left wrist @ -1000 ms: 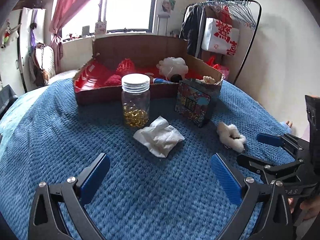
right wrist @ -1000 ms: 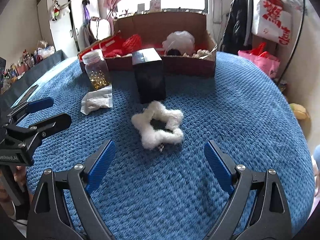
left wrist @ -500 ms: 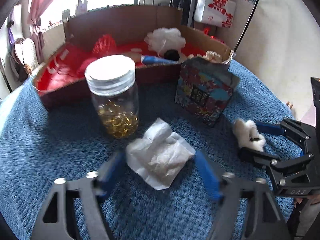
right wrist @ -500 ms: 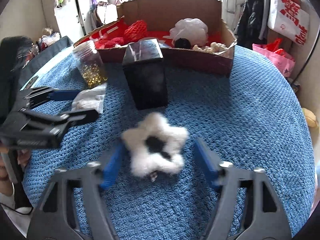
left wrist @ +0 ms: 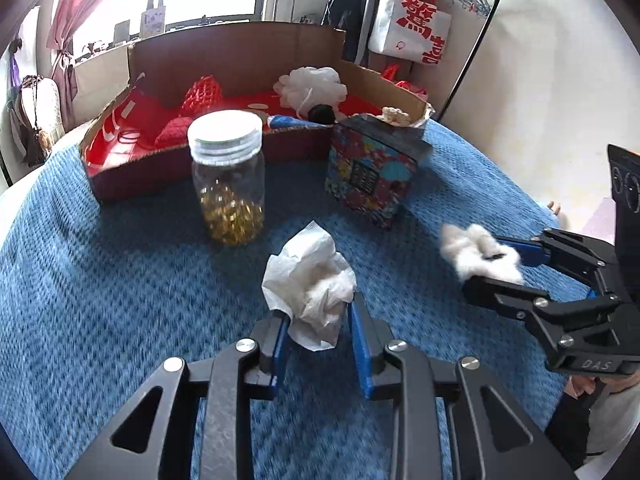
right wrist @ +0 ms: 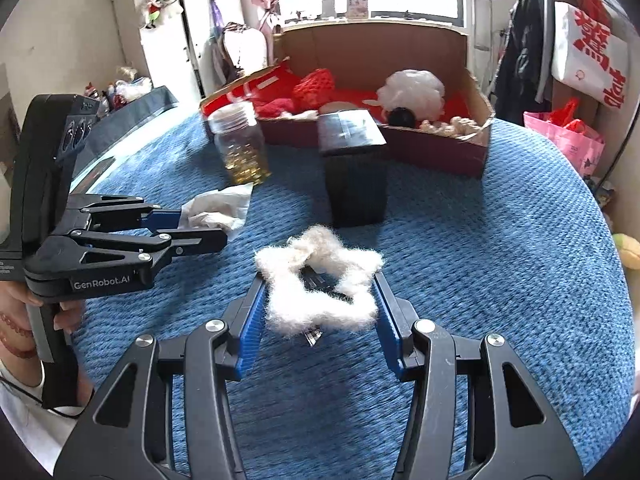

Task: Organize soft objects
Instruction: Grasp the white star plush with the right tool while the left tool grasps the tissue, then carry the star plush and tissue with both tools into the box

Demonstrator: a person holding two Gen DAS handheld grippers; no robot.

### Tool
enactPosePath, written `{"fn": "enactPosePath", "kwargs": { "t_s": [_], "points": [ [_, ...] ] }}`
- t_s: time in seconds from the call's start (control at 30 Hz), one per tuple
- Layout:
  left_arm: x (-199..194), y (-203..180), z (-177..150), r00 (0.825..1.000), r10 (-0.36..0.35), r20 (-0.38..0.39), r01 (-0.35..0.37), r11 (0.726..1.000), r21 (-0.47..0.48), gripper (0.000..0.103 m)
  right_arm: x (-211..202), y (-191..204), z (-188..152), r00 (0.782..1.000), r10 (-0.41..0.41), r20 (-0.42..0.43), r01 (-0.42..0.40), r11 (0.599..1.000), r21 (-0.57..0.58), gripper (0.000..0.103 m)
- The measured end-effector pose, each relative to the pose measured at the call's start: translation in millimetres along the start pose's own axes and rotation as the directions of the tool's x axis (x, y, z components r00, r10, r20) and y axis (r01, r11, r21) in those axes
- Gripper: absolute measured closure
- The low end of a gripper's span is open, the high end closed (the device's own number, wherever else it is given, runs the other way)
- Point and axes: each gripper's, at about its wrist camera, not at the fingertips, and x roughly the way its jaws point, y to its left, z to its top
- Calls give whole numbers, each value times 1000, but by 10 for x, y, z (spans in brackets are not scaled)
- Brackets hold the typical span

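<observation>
Two hand-held grippers over a blue knit blanket [left wrist: 120,300].

Left gripper [left wrist: 318,320]: its jaws have just been closing and now clamp the near edge of a crumpled white tissue [left wrist: 310,280]; both blue pads press the paper. In the right wrist view the same gripper [right wrist: 196,226] reaches in from the left, with the tissue [right wrist: 218,210] at its tips.

Right gripper [right wrist: 318,306]: its jaws have just been closing on a fluffy white star-shaped scrunchie [right wrist: 320,280]. The pads touch its left and right outer points, and the loop sits between them. In the left wrist view this gripper [left wrist: 504,262] enters from the right with the scrunchie [left wrist: 476,252] at its tips.

Beyond the tissue stands a clear jar [left wrist: 228,184] with a white lid, part filled with golden capsules. Beside it, to the right, stands a patterned tin [left wrist: 372,172], upright. Behind both lies an open cardboard box [left wrist: 240,48] with a red lining. It contains a white mesh puff [left wrist: 312,84], red knit pieces [left wrist: 202,94] and a small cream item [left wrist: 396,116] at its right corner.

A hand [right wrist: 60,316] grips the left tool's handle.
</observation>
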Motion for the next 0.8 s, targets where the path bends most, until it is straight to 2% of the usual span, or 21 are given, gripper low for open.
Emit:
{"fn": "enactPosePath", "kwargs": {
  "t_s": [0.37, 0.57, 0.8],
  "points": [
    [-114, 102, -104, 1000, 13, 6, -12, 1000, -26, 73, 23, 181, -2, 1000, 2, -6, -2, 999, -55, 55],
    [-246, 296, 21, 998, 53, 41, -51, 998, -46, 73, 0, 375, 220, 997, -68, 23, 71, 975, -212, 55],
    [-300, 557, 201, 996, 76, 50, -72, 995, -70, 73, 86, 507, 523, 992, -112, 52, 123, 943, -309, 55]
  ]
}}
